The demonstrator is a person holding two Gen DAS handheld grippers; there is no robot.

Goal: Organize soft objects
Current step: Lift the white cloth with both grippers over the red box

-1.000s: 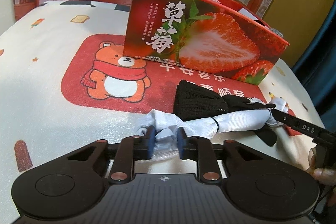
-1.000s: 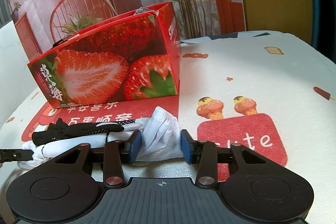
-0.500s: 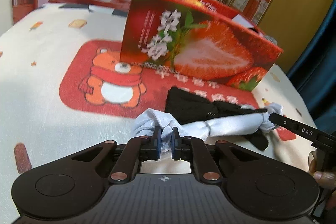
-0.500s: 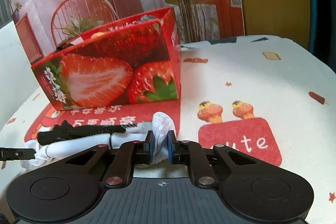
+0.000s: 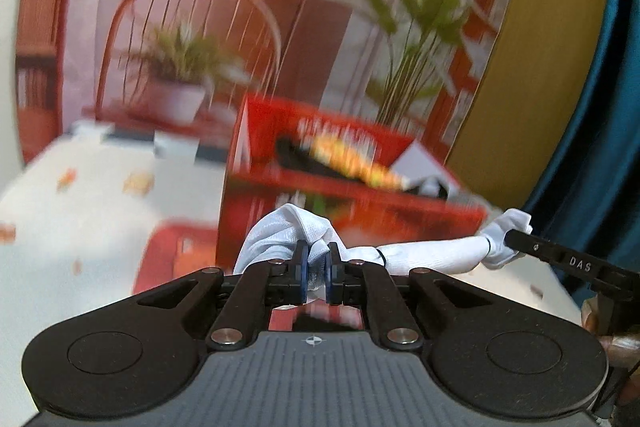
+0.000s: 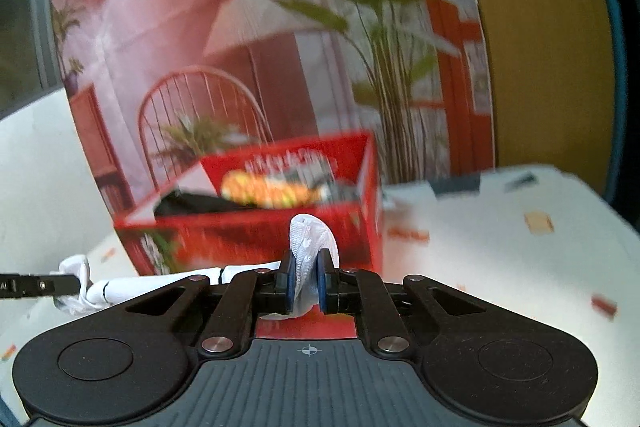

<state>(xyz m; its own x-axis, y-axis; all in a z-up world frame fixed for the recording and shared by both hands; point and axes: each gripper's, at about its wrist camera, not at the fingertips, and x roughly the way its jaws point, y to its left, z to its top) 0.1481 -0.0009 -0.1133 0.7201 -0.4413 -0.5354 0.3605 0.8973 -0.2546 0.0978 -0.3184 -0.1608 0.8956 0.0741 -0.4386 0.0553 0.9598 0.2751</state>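
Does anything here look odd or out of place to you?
Only the white cloth: it hangs in the air, stretched between the left gripper and right gripper, each shut on one end, in front of the open red box. Nothing looks spilled or damaged.

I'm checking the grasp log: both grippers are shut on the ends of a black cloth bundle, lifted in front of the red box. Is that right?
Not quite: the bundle is white, not black. The left wrist view shows the left gripper shut on one end of the white cloth bundle, and the right gripper clamps the other end, in front of the red box.
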